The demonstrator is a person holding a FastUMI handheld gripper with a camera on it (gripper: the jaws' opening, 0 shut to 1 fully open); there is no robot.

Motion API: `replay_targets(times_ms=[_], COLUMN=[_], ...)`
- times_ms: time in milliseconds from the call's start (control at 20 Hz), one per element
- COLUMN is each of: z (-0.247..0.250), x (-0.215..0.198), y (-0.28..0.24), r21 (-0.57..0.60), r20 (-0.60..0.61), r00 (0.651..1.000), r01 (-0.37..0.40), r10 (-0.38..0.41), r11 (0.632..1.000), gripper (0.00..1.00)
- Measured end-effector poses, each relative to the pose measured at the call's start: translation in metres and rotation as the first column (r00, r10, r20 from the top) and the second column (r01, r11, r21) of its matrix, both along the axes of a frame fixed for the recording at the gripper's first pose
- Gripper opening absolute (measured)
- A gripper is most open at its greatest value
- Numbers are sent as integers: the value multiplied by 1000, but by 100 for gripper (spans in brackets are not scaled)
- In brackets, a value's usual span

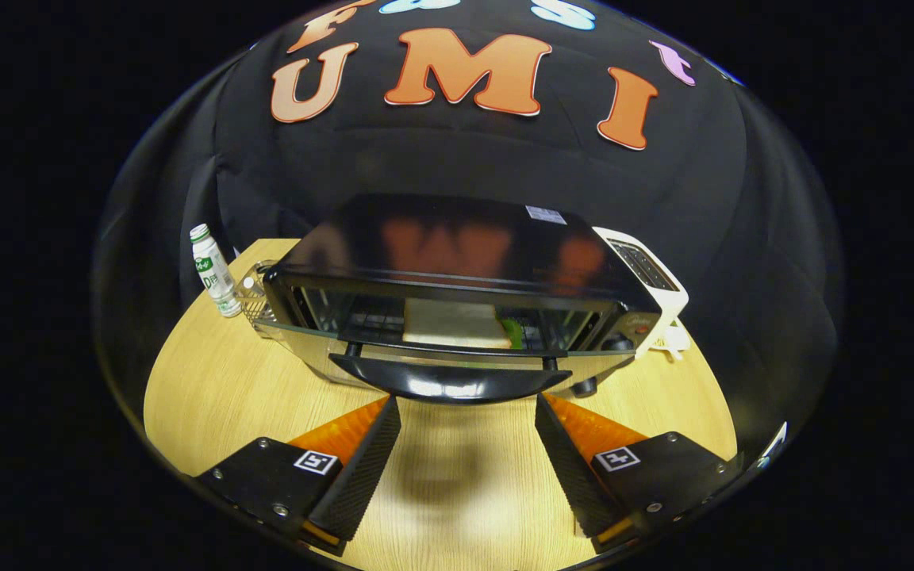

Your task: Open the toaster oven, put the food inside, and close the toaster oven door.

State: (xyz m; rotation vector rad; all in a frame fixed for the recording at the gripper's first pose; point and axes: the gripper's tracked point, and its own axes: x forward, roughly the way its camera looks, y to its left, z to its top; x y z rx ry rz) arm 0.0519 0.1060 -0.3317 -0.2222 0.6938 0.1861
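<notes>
The gripper [468, 404] fingers stand wide apart and hold nothing. Just ahead of the fingertips lies the door handle [449, 384] of the toaster oven [457, 270], door partly lowered. Beyond it, bread [451, 323] sits inside on the rack. A bottle [213, 271] stands beyond the left finger; a white toaster [647, 274] beyond the right, on the wooden table [211, 381].
</notes>
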Motion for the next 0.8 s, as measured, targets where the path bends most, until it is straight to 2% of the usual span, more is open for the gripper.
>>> replay_targets(times_ms=[200, 450, 800], z=[7, 26, 107], x=[22, 19, 52], y=[8, 10, -27], r21=[13, 47, 134], r20=[31, 30, 148], r00=[1000, 1000, 985], r01=[4, 6, 70], r10=[-4, -7, -90], r11=[1000, 999, 989], gripper=[100, 100, 100])
